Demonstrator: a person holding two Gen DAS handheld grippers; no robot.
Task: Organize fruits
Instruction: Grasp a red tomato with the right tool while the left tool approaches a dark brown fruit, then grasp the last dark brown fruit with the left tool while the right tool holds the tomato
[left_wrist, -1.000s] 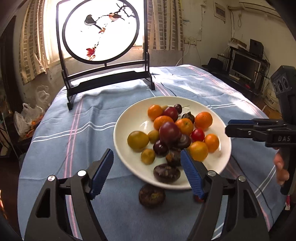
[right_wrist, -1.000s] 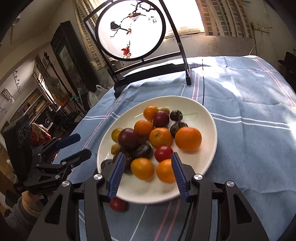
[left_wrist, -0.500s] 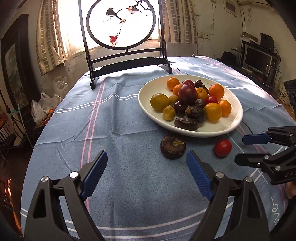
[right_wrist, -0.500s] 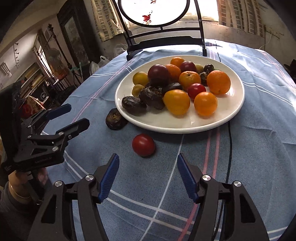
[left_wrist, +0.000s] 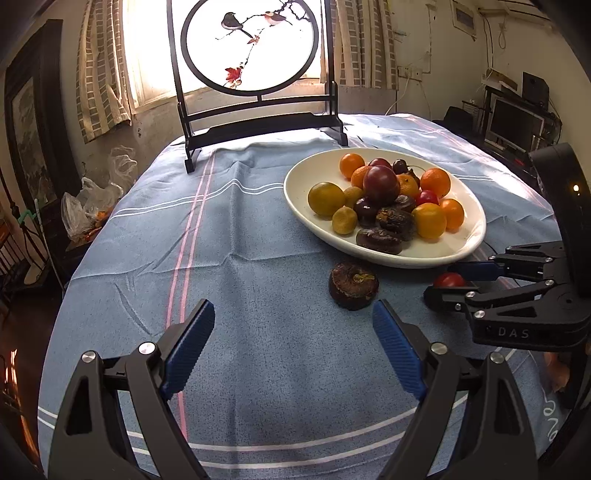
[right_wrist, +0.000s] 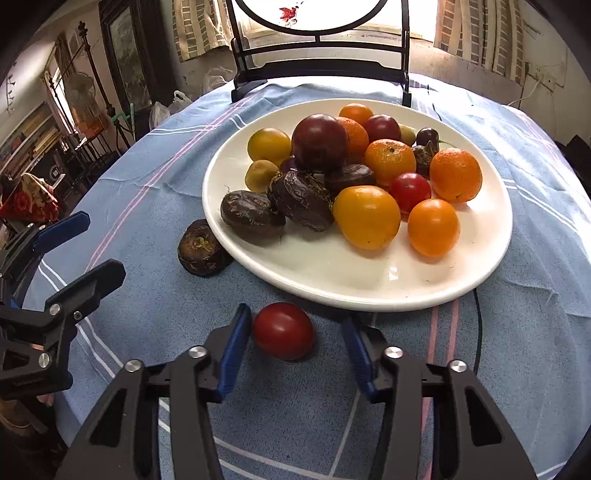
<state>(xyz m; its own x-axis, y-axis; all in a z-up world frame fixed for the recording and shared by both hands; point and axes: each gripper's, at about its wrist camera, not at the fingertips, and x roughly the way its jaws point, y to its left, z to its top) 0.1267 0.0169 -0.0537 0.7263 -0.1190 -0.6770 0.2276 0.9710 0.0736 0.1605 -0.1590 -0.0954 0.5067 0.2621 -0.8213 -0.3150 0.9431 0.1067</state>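
A white plate (left_wrist: 458, 254) (right_wrist: 369, 280) holds several oranges, red tomatoes, yellow fruits and dark brown fruits. A dark brown fruit (left_wrist: 353, 285) (right_wrist: 201, 248) lies on the cloth just in front of the plate's rim. A red tomato (right_wrist: 283, 330) (left_wrist: 448, 280) lies on the cloth near the plate. My right gripper (right_wrist: 295, 332) (left_wrist: 447, 280) is open with its fingers on either side of the tomato, the left pad touching it. My left gripper (left_wrist: 293, 336) is open and empty, just short of the dark brown fruit.
A blue striped cloth (left_wrist: 240, 229) covers the round table. A black-framed round bird screen (left_wrist: 255, 48) stands at the table's far edge. A thin cable (right_wrist: 476, 332) runs over the cloth right of the plate. Plastic bags (left_wrist: 88, 206) lie beyond the left edge.
Both grippers pulled back from over the plate and dropped low. The right gripper then moved forward so that the red tomato now sits between its fingers.
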